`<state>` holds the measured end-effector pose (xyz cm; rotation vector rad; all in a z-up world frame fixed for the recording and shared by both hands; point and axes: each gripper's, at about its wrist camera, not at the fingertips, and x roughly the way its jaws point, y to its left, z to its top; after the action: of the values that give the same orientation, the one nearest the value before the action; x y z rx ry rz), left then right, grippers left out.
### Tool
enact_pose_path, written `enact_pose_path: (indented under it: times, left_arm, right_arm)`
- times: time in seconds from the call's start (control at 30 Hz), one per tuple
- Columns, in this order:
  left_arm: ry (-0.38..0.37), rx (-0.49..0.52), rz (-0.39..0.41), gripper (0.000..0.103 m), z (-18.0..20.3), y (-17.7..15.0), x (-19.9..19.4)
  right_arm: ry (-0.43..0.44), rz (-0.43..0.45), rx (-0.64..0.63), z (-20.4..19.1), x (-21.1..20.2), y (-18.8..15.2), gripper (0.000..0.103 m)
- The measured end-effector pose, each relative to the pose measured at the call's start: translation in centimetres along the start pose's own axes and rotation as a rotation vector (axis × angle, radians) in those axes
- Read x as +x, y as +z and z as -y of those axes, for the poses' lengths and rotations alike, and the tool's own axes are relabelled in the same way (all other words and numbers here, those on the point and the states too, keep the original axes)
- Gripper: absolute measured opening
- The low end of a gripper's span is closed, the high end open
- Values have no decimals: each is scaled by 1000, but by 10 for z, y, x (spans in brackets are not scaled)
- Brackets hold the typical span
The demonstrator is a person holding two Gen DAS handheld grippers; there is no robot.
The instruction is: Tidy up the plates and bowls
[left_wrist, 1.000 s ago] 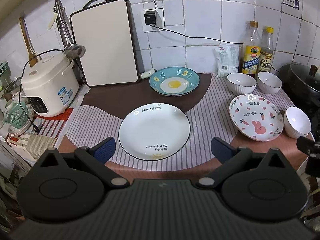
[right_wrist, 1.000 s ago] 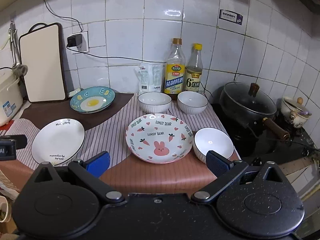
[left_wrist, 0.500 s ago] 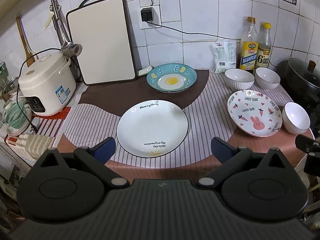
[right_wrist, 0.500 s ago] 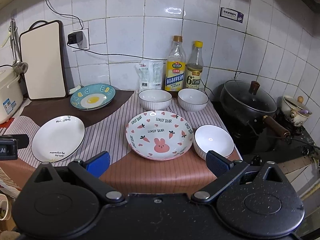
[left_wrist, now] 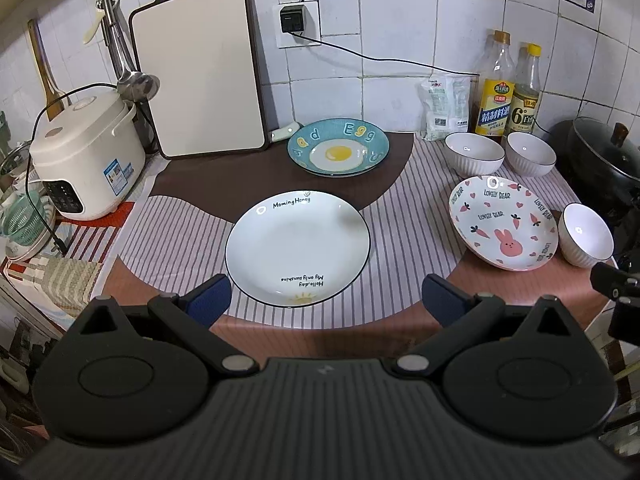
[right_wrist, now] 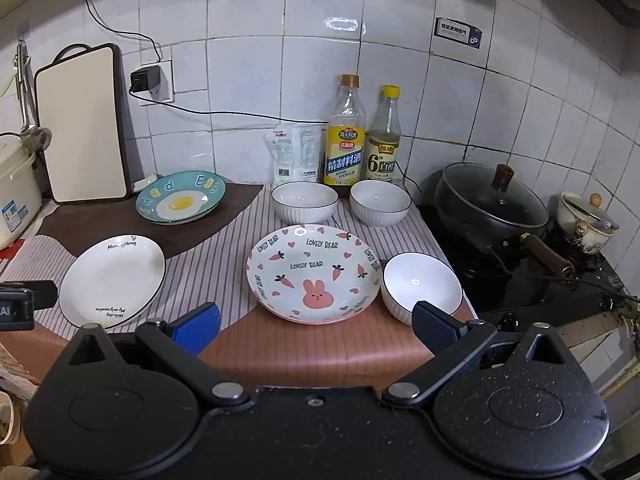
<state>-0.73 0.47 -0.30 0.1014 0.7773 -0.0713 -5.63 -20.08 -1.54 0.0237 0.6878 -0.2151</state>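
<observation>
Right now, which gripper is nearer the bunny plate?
Right. The right gripper hangs open directly in front of the bunny plate, which sits centred between its fingers. The left gripper faces the white plate, with the bunny plate off to its right.

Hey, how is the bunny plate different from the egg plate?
The bunny plate is white with pink carrots, hearts and a rabbit; the egg plate is teal with a fried egg and letters. The bunny plate sits near the front, beside a white bowl; the egg plate sits farther back, near the cutting board. Both are round, empty and lie upright on the counter.
</observation>
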Motion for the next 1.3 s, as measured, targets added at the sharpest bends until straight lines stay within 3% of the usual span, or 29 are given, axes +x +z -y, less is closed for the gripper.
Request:
enact_pose_path:
  times: [0.4, 0.57, 0.73, 0.93, 1.17, 1.3]
  left_arm:
    - [-21, -34, -20, 103, -8, -2, 4]
    - [-61, -56, 8, 103, -16, 1, -1]
    - [-120, -119, 101, 101, -42, 3, -7]
    - [-38, -131, 106, 101, -76, 10, 16]
    - [20, -188, 38, 98, -120, 6, 83]
    - [-47, -238, -14, 92, -141, -5, 125]
  right_arm:
    - [-1, 0, -9, 0, 1, 1, 103]
    - [49, 47, -5, 0, -3, 2, 103]
    - [165, 116, -32, -11, 2, 4, 103]
    - [425, 215, -85, -40, 29, 7, 103]
    - [532, 118, -58, -82, 103, 9, 103]
    - [568, 62, -19, -103, 146, 0, 102]
